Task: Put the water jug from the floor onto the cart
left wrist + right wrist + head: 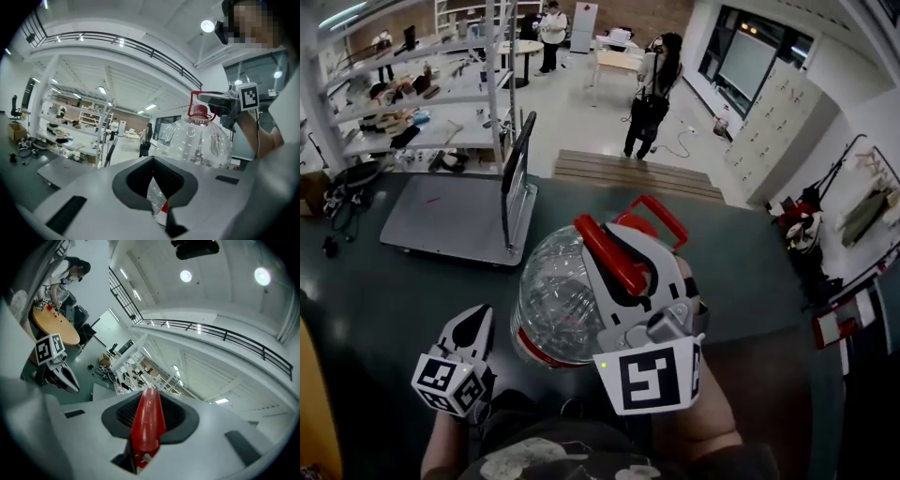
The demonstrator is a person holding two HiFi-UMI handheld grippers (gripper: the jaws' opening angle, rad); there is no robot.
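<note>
- Dark green floor point(384, 300) fills the space ahead of both grippers, with white shelving point(422, 94) and a standing person point(652, 94) well beyond them on the paler floor.
- We see the right gripper point(619, 248) clenched on the red handle point(614, 261) of the water jug point(551, 302). In the right gripper view the handle point(147, 423) runs straight out between the jaws.
- We find the water jug hanging from that grip, clear and tilted, with its base towards the person who holds it. It sits just left of the right gripper and just right of the left one.
- We read the left gripper point(476, 319) as closed with nothing in it. Its tips meet, and the jug point(197, 140) shows only through a slit behind them.
- We see the grey cart point(441, 220) beyond the left gripper, well apart from the jug, its handle upright at the near end.
</note>
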